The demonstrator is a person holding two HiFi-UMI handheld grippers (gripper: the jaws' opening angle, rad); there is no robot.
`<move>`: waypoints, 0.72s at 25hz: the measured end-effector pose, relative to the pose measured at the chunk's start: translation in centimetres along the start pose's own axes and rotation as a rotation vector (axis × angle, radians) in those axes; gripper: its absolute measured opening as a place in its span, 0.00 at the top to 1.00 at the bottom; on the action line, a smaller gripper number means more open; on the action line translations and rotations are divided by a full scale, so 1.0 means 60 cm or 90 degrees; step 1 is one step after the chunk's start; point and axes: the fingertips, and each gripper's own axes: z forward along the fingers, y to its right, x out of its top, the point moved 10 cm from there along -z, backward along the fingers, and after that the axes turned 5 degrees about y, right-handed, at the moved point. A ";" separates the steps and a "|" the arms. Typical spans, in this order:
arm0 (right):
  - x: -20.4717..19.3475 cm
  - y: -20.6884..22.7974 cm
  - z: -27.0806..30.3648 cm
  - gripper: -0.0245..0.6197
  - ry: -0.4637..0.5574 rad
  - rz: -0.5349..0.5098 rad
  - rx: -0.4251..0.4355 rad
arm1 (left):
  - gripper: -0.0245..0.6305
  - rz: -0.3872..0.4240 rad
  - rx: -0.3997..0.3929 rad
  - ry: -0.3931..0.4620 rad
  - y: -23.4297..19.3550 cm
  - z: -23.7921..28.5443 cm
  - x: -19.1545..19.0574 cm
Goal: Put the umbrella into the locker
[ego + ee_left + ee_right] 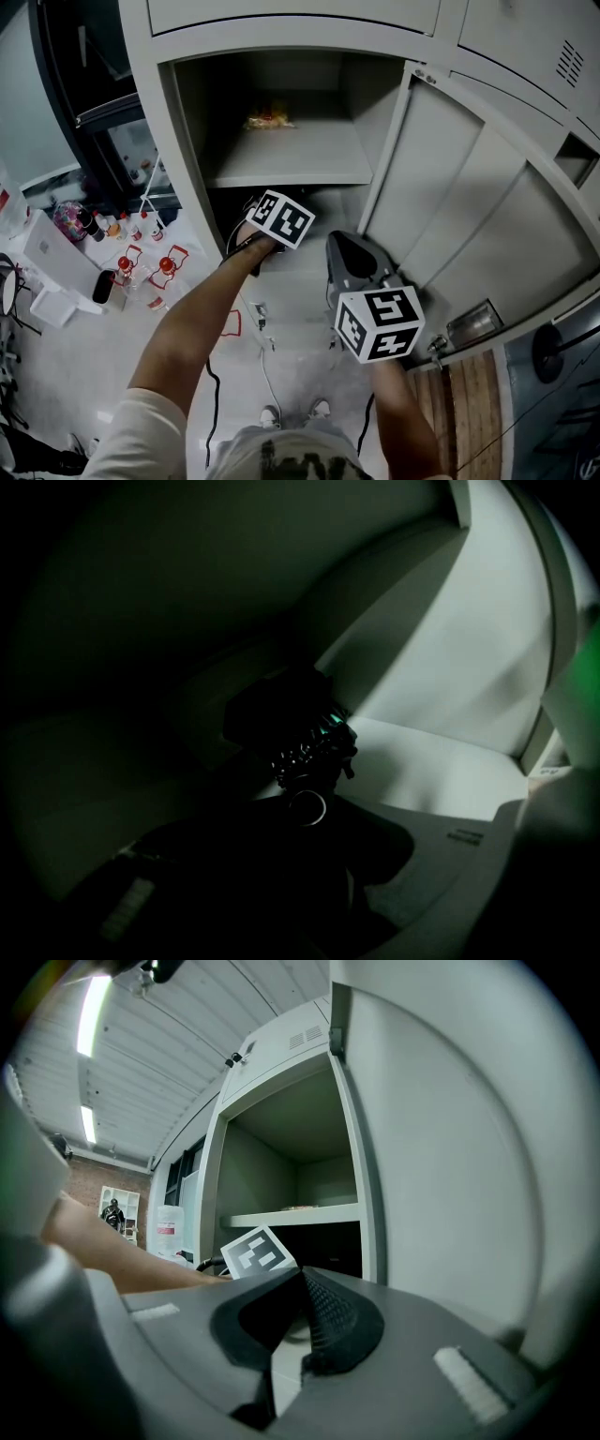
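Down in the dark lower compartment [323,202] of the locker [187,141], that's where the umbrella [298,738] is. It's folded, a black bundle with glinting rib tips and a small ring [307,807] hanging at the near end. The left gripper [255,211] has reached in under the shelf [291,155], and its jaws look closed around the umbrella, though it's murky in there. I can't tell whether the umbrella is resting on the compartment floor or hanging above it.

The right gripper [300,1288] waits outside with its pads pinched together on nothing, just beside the open door [469,206].

Now the dangers. If the jaws let go while the umbrella hangs clear of the floor, it could drop, roll towards the front and tip out over the lip. That dangling ring could also catch on a jaw as the gripper backs out and drag the whole bundle along with it. The marker cube sits close beneath the shelf edge, so a lift on the way out could knock it. Nothing appears to hold the door, so it may swing onto the arm.
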 end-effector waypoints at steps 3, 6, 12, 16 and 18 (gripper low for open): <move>0.001 0.004 0.003 0.97 0.001 0.002 0.002 | 0.75 0.011 0.008 -0.009 -0.002 0.010 0.002; 0.001 0.003 0.008 0.97 -0.002 -0.001 0.010 | 0.74 0.018 0.013 -0.022 -0.005 0.021 0.007; -0.001 0.004 0.015 0.97 -0.006 -0.003 0.010 | 0.74 0.053 0.025 -0.071 -0.012 0.038 0.010; -0.004 0.006 0.017 0.97 -0.012 -0.003 0.002 | 0.74 0.088 0.042 -0.078 -0.020 0.034 0.020; -0.003 0.006 0.017 0.97 -0.011 -0.002 -0.001 | 0.74 0.106 0.051 -0.055 -0.023 0.030 0.031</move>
